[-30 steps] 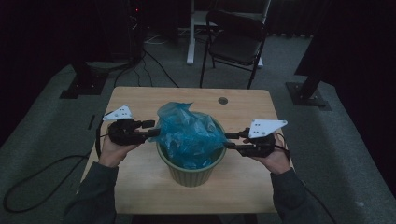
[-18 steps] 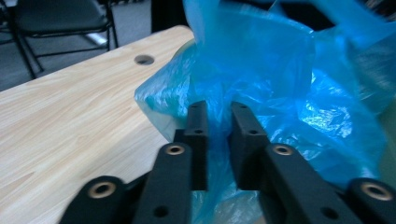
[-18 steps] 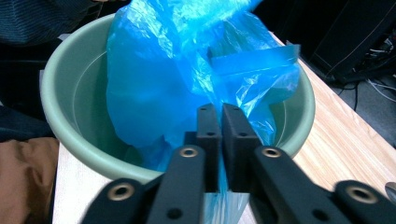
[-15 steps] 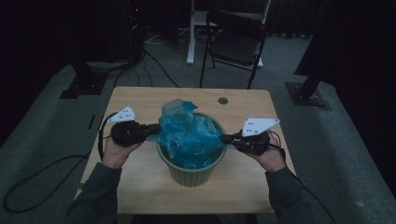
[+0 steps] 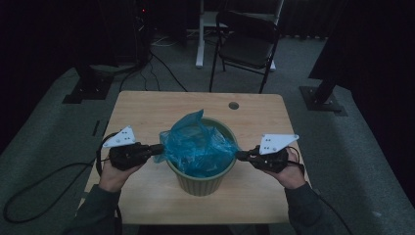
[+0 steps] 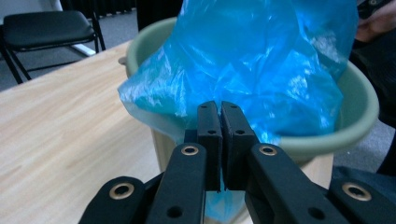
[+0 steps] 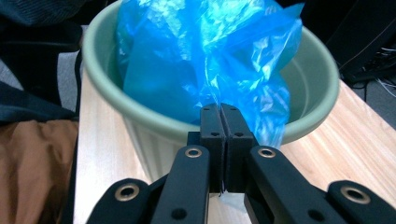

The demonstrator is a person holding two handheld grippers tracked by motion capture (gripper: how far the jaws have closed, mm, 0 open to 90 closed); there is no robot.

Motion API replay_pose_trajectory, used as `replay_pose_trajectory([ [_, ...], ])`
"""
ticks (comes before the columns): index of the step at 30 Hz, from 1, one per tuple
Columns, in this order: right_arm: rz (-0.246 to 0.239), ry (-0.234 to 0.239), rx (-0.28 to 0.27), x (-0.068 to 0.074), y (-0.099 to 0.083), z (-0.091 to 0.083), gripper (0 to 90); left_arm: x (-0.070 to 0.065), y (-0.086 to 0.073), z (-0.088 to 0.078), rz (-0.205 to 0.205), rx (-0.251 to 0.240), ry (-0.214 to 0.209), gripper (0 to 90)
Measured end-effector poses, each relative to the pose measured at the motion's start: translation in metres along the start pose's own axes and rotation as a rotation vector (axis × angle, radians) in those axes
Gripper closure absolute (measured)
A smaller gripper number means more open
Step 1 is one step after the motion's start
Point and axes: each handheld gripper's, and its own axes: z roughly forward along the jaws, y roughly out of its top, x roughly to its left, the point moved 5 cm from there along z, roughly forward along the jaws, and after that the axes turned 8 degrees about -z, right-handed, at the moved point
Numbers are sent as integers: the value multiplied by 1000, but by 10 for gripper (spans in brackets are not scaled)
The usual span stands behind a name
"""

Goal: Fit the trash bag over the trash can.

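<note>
Pinching the blue plastic bag at opposite edges, both grippers are clamped on film: the left gripper holds the flap that spills over the bin's left rim, the right gripper holds the edge at the right rim. In the left gripper view its jaws are pressed together on the blue film, with a strip hanging below them; both sets of jaws have just been closing, with the bag between them. The bag sits bunched inside the green bin, which stands mid-table on the wooden table, one peak sticking up at back left. Grips on two sides probably so the mouth can be pulled apart and stretched over the rim, lining the bin. How much film the right jaws caught is hard to tell, maybe just a thin fold
</note>
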Motion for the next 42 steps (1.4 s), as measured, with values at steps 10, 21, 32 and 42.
replay_pose_trajectory([
  [10,-15,59,12,16,-6,2,899,-6,-21,1,-23,12,-48,890],
  [21,-40,102,22,24,-4,5,900,-15,-30,9,2,52,-68,890],
  [32,-23,61,13,13,-5,10,900,-3,-26,25,-8,28,-34,890],
  [42,-38,114,69,21,-17,19,900,-7,-40,26,23,72,-38,890],
])
